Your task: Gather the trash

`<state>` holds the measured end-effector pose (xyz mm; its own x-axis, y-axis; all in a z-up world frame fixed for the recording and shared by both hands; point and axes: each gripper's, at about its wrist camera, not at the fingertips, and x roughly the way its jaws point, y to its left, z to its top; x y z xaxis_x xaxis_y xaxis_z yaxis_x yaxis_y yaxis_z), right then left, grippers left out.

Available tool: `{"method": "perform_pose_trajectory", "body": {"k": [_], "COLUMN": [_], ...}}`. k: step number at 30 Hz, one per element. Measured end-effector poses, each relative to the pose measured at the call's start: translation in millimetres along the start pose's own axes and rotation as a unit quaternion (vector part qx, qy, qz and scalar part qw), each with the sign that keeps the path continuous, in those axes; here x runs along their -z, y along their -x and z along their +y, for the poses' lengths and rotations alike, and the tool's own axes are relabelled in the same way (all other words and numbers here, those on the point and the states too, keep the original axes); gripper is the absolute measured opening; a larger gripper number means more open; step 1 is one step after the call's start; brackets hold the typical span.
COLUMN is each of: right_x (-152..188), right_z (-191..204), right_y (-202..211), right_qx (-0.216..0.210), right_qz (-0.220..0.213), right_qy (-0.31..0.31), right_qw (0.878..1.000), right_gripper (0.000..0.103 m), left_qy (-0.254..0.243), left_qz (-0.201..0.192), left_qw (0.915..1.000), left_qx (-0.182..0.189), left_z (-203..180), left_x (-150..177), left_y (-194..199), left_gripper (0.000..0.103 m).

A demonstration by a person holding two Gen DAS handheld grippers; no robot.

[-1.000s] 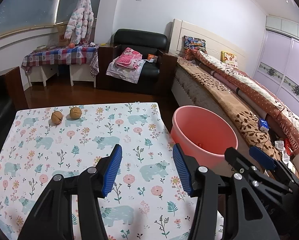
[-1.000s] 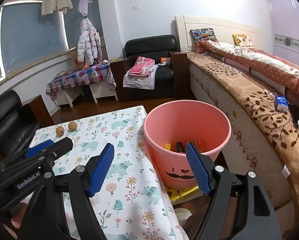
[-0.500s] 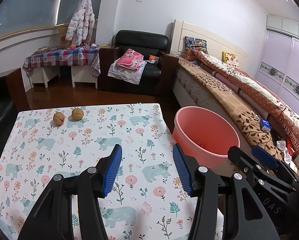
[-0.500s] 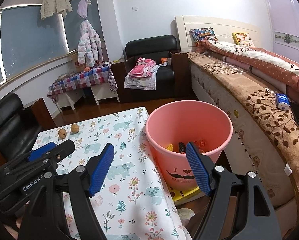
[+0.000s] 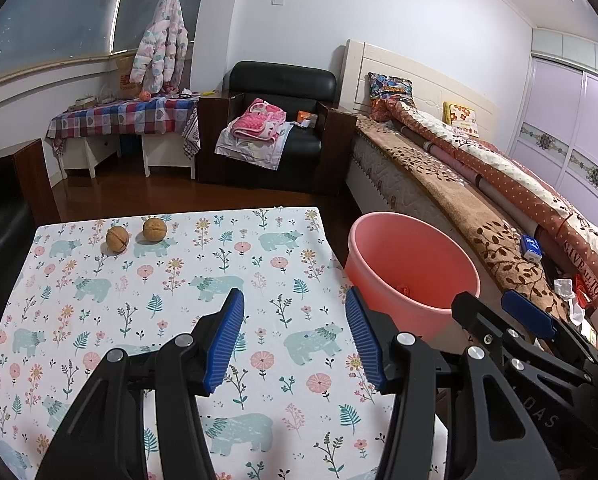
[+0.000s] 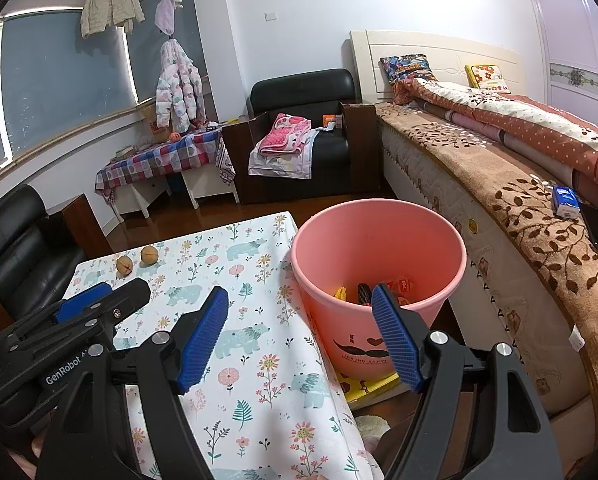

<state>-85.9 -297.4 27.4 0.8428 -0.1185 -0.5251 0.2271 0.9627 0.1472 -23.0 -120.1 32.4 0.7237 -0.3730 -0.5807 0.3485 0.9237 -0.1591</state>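
Two walnuts [image 5: 135, 234] sit at the table's [image 5: 79, 320] far edge, well left of the pink bin [image 5: 413, 276]; both grippers [image 5: 295, 340] [image 6: 299, 336] hover unmoved, jaws wide and empty, collection unfinished.

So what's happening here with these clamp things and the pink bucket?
A person is clearing trash with two handheld grippers. Both the left gripper and right gripper hover open and empty above the floral tablecloth. Two walnuts sit together at its far corner. The pink bucket beside the table already holds some wrappers.
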Motion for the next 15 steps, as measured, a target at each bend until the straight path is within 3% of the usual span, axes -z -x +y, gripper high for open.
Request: {"method": "perform_pose_trajectory", "body": {"k": [15], "right_x": [4.2], "right_z": [1.0], "right_y": [-2.8], "right_qx": [0.000], "right_qz": [0.004], "right_qy": [0.001], "right_qw": [1.000], "right_gripper": [0.074], "left_qy": [-0.003], "left_qz": [0.000], "left_qw": [1.0000], "left_qx": [0.000], "left_z": [-1.2], "left_x": [-0.7], "left_y": [-0.9], "left_gripper": [0.052]}}
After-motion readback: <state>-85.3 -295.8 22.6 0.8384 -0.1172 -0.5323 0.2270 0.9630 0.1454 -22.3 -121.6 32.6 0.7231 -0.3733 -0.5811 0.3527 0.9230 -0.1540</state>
